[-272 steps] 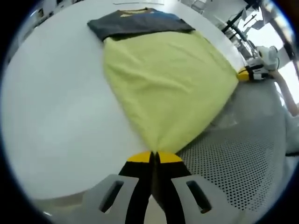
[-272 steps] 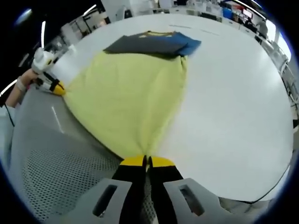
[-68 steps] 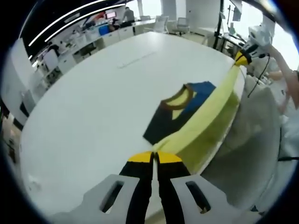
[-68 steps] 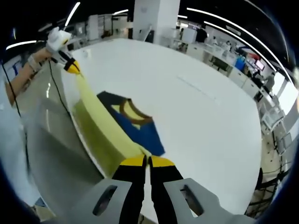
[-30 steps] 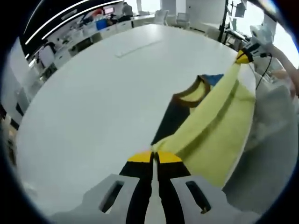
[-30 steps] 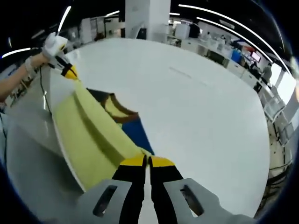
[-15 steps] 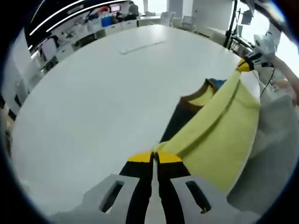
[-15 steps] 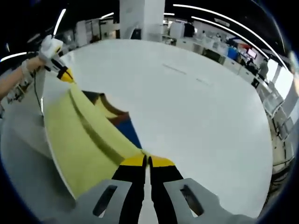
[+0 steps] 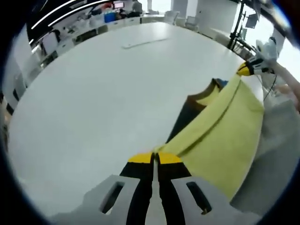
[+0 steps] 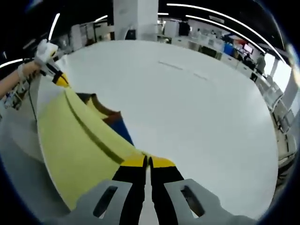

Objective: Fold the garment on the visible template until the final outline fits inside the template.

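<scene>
Stretching across both views is the large round white bench [image 9: 84, 103], with an office of desks and ceiling light strips far behind it. On the bench, lying toward its near edge, is the yellow fabric garment [image 9: 225, 136] with a dark navy and blue upper part and a brown-trimmed neckline [image 9: 199, 96]. The yellow part is being held up off the bench as a taut sheet between the two tools, with a long crease running along it, while the dark neckline part is lying flat underneath and beyond it.

In the left gripper view, the left tool [image 9: 153, 157] is clamping one corner of the yellow cloth between its closed yellow-tipped jaws, and the right tool [image 9: 248, 69] is showing at the far right, gripping the opposite corner. In the right gripper view, the right tool [image 10: 146, 161] is pinching its corner with jaws shut, and the left tool [image 10: 58, 77] is appearing at the far left, held in a person's hand [image 10: 29, 69], gripping the other end of the garment [image 10: 75, 145].

No template outline is discernible on the bench. Judging by this, the fold is mid-way: the yellow half is lifted and seems to be carried over the dark half, but nothing is laid down yet, so placing, smoothing and any further folds are remaining.
</scene>
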`<state>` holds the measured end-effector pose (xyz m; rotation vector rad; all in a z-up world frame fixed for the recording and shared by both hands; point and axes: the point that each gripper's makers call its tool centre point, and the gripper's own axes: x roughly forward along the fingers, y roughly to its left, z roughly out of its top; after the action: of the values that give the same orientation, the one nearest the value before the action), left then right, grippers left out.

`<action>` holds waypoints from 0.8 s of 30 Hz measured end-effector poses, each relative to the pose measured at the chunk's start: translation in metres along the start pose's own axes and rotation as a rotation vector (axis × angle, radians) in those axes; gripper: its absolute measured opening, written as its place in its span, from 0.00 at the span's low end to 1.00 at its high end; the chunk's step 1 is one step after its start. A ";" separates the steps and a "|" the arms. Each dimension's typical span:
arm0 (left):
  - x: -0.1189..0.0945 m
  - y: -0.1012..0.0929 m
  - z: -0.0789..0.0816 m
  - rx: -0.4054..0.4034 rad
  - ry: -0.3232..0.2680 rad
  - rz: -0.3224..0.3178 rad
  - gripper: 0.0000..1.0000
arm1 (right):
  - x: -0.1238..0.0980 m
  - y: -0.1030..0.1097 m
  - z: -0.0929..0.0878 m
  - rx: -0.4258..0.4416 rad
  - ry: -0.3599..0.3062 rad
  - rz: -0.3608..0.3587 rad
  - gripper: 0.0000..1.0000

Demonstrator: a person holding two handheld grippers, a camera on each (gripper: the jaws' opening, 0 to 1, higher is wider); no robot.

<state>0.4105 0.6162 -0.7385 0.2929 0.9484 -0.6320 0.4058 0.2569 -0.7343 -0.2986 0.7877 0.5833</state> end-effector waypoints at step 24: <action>0.010 -0.001 -0.009 -0.045 0.012 -0.035 0.00 | 0.012 0.000 -0.010 0.079 0.000 -0.004 0.04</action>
<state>0.4084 0.6158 -0.7518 0.2403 0.9799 -0.6406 0.4064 0.2572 -0.7503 -0.2279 0.8083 0.5468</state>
